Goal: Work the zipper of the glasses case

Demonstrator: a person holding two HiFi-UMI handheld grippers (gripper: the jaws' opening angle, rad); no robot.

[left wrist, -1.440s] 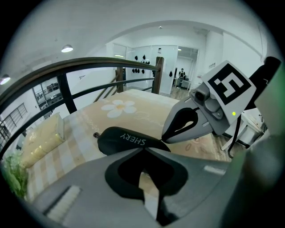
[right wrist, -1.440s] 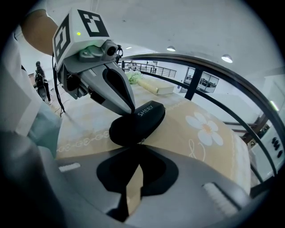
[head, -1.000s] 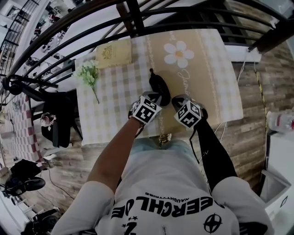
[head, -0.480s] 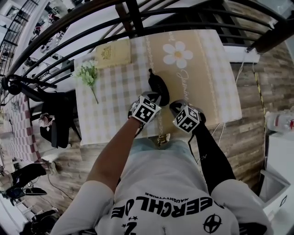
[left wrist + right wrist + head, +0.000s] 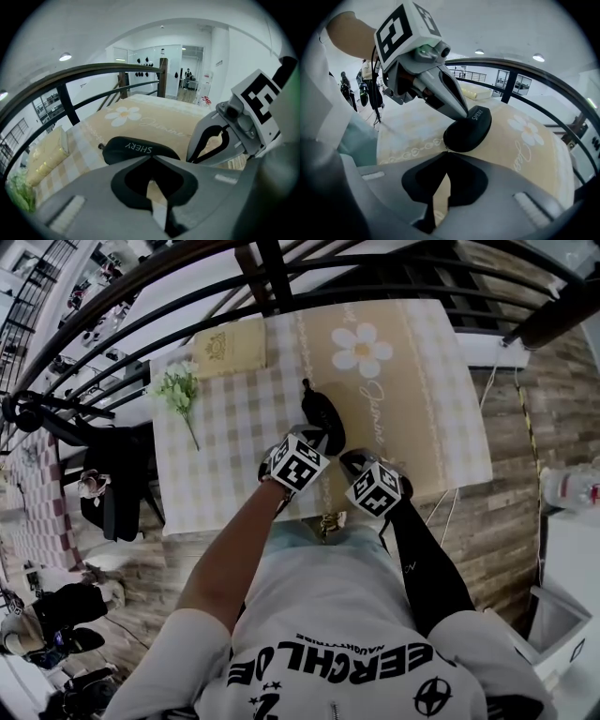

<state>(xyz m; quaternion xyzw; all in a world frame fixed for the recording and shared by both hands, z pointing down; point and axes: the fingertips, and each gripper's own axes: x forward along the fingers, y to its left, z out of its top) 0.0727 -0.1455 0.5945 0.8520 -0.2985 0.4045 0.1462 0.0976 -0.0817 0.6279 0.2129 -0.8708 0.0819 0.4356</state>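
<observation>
A black oval glasses case [image 5: 323, 416] marked "SHERY" lies on the checked tablecloth [image 5: 225, 442]. It shows in the left gripper view [image 5: 138, 149] and in the right gripper view [image 5: 468, 130] too. My left gripper [image 5: 317, 435] is shut, its tips pinched on the case's near top edge [image 5: 465, 115]. To its right, my right gripper [image 5: 349, 457] is shut at the case's near rim, where a tiny zipper pull [image 5: 446, 149] sits at its closed tips. The zipper line itself is hard to make out.
A cream box [image 5: 230, 348] and a green-and-white flower sprig [image 5: 181, 390] lie at the table's far left. A daisy print [image 5: 364, 348] marks the cloth beyond the case. A dark railing [image 5: 272, 277] runs along the far side. The table's near edge [image 5: 309, 519] is just under the grippers.
My right gripper has drawn back toward the person and slightly left, staying shut. The left gripper and the case have kept their place.
</observation>
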